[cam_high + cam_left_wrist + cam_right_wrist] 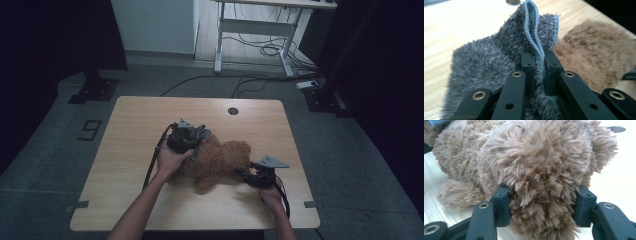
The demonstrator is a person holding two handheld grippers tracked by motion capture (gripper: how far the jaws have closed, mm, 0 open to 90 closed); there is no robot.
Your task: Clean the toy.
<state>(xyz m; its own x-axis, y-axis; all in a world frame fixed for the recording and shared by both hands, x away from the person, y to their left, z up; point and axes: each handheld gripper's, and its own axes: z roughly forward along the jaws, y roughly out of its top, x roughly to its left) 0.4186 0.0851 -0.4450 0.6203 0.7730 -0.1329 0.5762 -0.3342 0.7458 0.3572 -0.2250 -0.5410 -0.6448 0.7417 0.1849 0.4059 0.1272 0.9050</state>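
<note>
A brown teddy bear [220,160] lies on its side in the middle of the wooden table [140,120]. A fluffy grey cloth [203,134] with a blue stitched hem rests against the bear's far left side. My left gripper [192,132] is shut on that hem; in the left gripper view the jaws [538,60] pinch the folded edge of the cloth [486,65], with the bear [594,57] to the right. My right gripper [241,173] is at the bear's near right end. Its jaws [541,200] stand wide apart, with a furry part of the bear [536,157] between them.
A round cable hole [233,110] sits near the table's far edge. Bare tabletop lies to the left and along the front. On the floor beyond stand a white desk frame [260,30] with loose cables and dark stands at both sides.
</note>
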